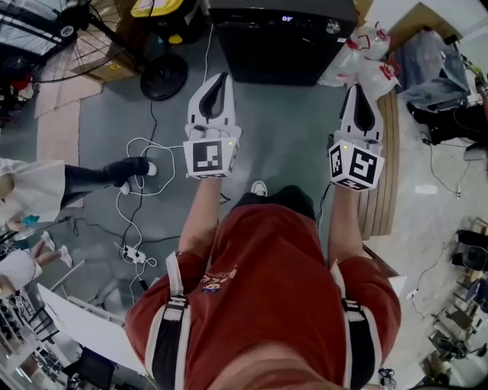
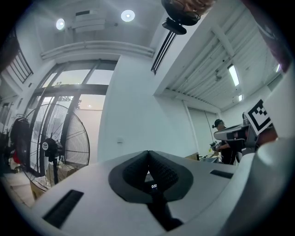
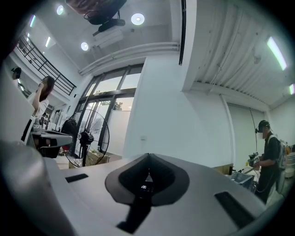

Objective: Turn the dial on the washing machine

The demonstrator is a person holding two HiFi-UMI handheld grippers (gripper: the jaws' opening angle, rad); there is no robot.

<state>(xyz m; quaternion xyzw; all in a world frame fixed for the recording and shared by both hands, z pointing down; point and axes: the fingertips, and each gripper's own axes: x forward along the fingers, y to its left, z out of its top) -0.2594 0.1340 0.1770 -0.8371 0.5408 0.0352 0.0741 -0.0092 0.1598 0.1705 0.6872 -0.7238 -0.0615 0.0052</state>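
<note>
The black washing machine (image 1: pixel 282 38) stands at the top of the head view, with a small lit display (image 1: pixel 287 18) and a round silver dial (image 1: pixel 332 27) on its top panel. My left gripper (image 1: pixel 220 78) is held out in front of the machine's left side, jaws shut and empty. My right gripper (image 1: pixel 359 89) hovers below and to the right of the dial, well short of it, also shut and empty. In the left gripper view the left gripper (image 2: pixel 148 153) has its pads pressed together. The right gripper (image 3: pixel 148 156) shows the same in its own view.
A standing fan (image 1: pixel 164 72) is left of the machine. White cables and a power strip (image 1: pixel 133 254) lie on the grey floor. Plastic bags (image 1: pixel 370 57) sit right of the machine, beside a slatted wooden panel (image 1: pixel 381 190). A person's leg (image 1: pixel 107 174) reaches in at left.
</note>
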